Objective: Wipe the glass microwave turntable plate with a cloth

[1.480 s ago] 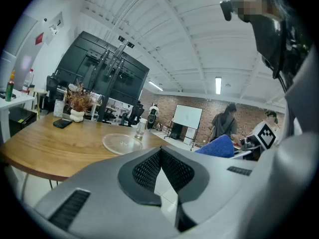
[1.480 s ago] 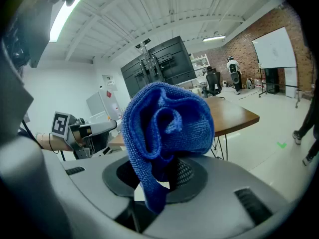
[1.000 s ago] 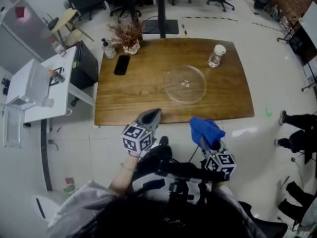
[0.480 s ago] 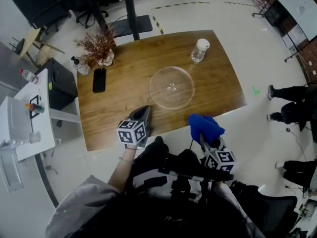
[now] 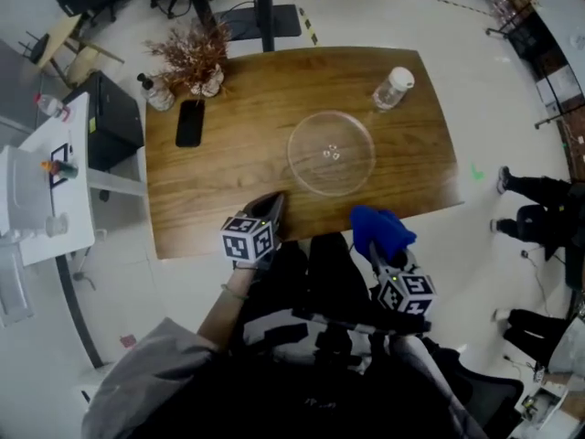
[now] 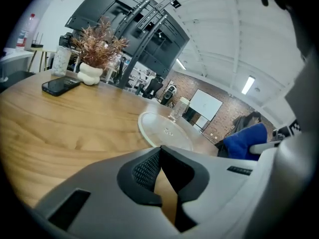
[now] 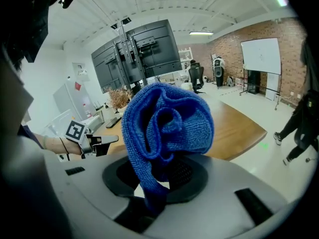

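The clear glass turntable plate (image 5: 331,152) lies flat on the wooden table (image 5: 228,181), right of the middle; the left gripper view shows this plate (image 6: 164,131) ahead. My left gripper (image 5: 271,204) is shut with nothing in it, its tips just over the table's front edge, short of the plate and to its left. My right gripper (image 5: 377,248) hangs off the table's front edge, shut on a bunched blue cloth (image 5: 381,230). That cloth (image 7: 167,128) fills the right gripper view and hides the fingertips.
A clear plastic bottle (image 5: 393,88) stands at the table's far right. At the far left are a black phone (image 5: 189,123), a dried plant in a white pot (image 5: 192,58) and a small bottle (image 5: 157,94). A white side table (image 5: 46,181) stands left.
The head view has swung, so the table sits differently in frame. Both grippers stay near the front edge, the cloth still in the right one.
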### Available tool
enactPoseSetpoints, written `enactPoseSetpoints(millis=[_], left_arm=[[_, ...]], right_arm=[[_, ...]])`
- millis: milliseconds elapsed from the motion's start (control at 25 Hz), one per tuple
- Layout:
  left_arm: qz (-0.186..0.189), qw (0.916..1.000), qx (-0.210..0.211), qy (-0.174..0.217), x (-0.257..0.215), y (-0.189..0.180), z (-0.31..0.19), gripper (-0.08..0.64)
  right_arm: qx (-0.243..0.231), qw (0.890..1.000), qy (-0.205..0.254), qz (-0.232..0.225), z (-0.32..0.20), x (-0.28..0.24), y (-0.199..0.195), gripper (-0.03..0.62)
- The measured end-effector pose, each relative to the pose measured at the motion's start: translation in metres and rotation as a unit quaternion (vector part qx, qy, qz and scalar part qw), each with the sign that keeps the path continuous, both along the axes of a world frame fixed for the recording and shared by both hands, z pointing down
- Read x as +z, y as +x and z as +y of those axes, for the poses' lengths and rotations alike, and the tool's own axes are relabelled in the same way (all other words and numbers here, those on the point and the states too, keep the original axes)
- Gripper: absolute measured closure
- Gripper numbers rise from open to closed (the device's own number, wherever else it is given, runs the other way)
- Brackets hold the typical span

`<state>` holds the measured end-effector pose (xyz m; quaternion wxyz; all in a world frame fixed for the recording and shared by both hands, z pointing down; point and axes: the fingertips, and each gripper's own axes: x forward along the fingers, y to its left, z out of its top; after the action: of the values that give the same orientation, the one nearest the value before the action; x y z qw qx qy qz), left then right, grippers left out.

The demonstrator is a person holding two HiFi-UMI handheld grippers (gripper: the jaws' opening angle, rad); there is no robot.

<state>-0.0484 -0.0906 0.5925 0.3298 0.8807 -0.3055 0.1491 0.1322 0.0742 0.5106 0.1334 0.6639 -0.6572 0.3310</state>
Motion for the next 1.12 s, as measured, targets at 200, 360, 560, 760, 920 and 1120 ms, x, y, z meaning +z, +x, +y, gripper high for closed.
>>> enactPoseSetpoints(millis=[200, 360, 560, 760, 920, 1120], left_arm=[[0.012, 0.999, -0.043, -0.007, -0.001, -0.024, -0.006, 0.565], [0.023, 0.9975, -0.065, -0.017, -0.002, -0.03, -0.017, 0.565], [0.018, 0.9966, -0.078, -0.02, -0.001, -0.023, -0.026, 0.565], [-0.01, 0.9969, -0.074, -0.024, 0.011, -0.007, -0.028, 0.565], [-0.027, 0.9965, -0.075, -0.028, 0.018, 0.0, -0.029, 0.565], [-0.033, 0.9954, -0.083, -0.034, 0.02, 0.006, -0.033, 0.565]], right_arm=[[-0.07, 0.998, -0.001, -0.007, -0.043, 0.006, -0.017, 0.482], [-0.121, 0.993, -0.003, -0.004, -0.081, 0.011, -0.022, 0.482], [-0.189, 0.981, -0.009, 0.027, -0.131, 0.013, -0.026, 0.482], [-0.268, 0.957, -0.017, 0.11, -0.191, 0.024, -0.025, 0.482], [-0.302, 0.939, -0.027, 0.162, -0.247, 0.038, -0.03, 0.482], [-0.342, 0.917, -0.037, 0.205, -0.292, 0.06, -0.045, 0.482]])
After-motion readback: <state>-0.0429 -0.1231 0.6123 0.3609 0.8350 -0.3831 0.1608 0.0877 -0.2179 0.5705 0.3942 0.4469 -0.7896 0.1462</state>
